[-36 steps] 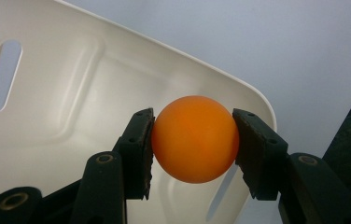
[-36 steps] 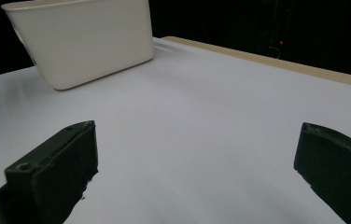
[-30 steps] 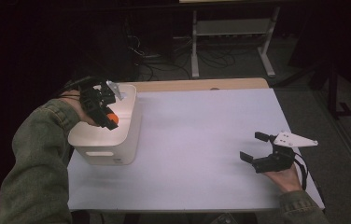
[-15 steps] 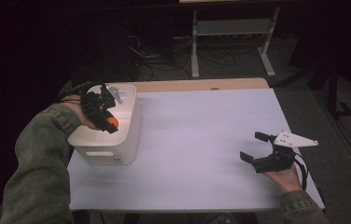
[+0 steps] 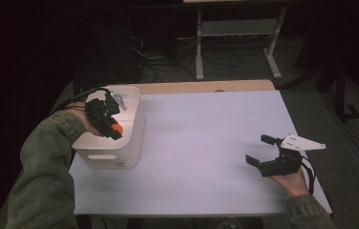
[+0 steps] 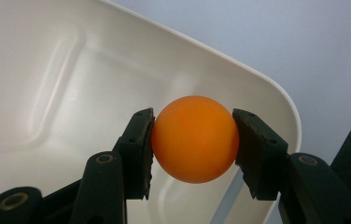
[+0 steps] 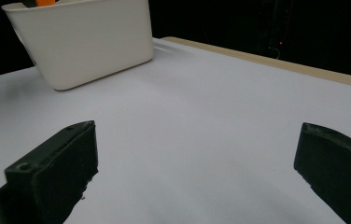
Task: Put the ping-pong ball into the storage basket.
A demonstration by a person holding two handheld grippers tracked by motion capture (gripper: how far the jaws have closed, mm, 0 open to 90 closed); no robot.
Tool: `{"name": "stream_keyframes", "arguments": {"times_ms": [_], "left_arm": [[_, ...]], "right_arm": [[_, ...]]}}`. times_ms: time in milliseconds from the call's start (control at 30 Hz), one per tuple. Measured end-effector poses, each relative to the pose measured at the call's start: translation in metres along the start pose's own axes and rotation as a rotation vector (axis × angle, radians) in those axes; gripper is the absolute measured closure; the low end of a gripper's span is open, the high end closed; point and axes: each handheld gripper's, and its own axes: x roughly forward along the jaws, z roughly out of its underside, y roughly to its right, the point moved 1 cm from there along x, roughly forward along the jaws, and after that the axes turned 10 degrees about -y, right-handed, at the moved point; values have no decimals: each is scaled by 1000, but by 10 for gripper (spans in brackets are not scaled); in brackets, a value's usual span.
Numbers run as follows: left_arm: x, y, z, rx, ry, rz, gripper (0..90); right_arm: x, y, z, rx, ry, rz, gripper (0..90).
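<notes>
Orange ball (image 6: 195, 139) sits pinched between the jaws of the left gripper (image 5: 105, 118), directly above the open white bin (image 5: 129, 125), so a release would likely drop it inside. Right gripper (image 5: 269, 160) rests well apart from the bin, jaws wide and empty.

Left gripper (image 5: 113, 128) holds orange ball (image 5: 117, 129) over white bin (image 5: 125, 143).

From my right gripper view, the orange ball (image 7: 44, 3) is cut off by the frame's top edge at upper left, and the white bin (image 7: 85, 42) hides whatever lies inside it from here.
</notes>
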Motion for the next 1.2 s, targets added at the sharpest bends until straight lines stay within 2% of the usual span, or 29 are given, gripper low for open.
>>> {"name": "stream_keyframes", "arguments": {"times_ms": [533,800,1200], "left_arm": [[25,-1,2,-5,-9,30,502],[33,-2,5,-15,3,46,501],[45,-5,2,-19,-9,65,501]], "right_arm": [[0,0,0,2,-1,0,0],[0,0,0,1,-2,1,0],[-1,0,1,5,1,2,0]]}}
